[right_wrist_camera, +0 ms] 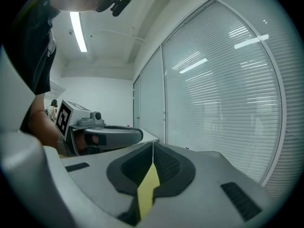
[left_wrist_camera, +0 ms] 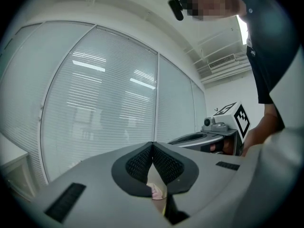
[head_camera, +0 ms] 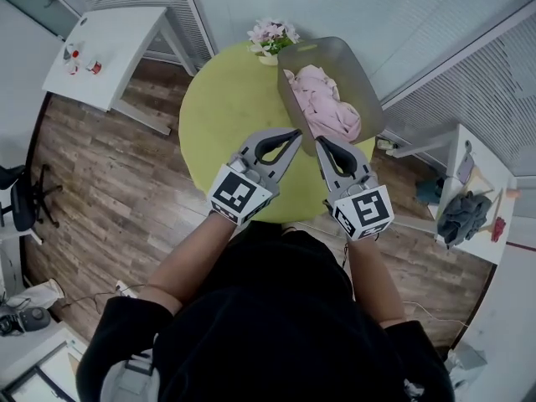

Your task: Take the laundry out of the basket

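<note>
Pink flowers [head_camera: 272, 35] stand beyond the left gripper [head_camera: 296, 133], at the far edge of the round yellow-green desk [head_camera: 226, 107]. A grey basket [head_camera: 371, 99] sits just ahead of the right gripper [head_camera: 319, 141]. Crumpled pink laundry [head_camera: 327, 107] is heaped inside the basket. Both grippers' jaws are pressed together, gripping nothing.

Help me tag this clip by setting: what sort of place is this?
Probably an office or lab room, not a home: long blinds along the walls, a white desk, and an office chair on the wood floor.
</note>
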{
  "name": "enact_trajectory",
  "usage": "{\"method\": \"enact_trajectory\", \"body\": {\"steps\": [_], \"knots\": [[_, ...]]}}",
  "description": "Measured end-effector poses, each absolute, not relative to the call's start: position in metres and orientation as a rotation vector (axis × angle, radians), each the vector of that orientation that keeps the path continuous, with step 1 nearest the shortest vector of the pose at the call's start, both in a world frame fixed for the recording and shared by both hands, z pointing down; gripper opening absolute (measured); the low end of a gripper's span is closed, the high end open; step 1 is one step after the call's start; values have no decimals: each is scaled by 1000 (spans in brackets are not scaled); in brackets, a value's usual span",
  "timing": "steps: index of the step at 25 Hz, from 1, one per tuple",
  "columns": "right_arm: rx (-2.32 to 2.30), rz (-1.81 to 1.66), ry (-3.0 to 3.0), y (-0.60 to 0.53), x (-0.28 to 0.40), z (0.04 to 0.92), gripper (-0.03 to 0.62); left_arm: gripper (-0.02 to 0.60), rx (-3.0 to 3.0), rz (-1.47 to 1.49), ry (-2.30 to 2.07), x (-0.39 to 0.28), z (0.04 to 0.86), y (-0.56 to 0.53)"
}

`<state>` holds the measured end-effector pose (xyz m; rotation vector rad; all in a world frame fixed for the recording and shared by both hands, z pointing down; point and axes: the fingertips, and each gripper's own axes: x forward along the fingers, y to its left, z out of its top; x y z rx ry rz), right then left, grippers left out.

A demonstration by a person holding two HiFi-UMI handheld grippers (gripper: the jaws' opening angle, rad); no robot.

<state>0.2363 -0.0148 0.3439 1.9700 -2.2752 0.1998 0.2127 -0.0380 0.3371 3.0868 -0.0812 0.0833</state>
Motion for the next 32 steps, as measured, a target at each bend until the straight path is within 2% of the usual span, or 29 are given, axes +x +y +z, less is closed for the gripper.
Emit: {"method": "enact_trajectory", "body": {"steps": [32], "knots": [[1957, 590, -2077, -125, 388, 453, 31, 3, 3089, 186, -233, 336, 408, -145]]}}
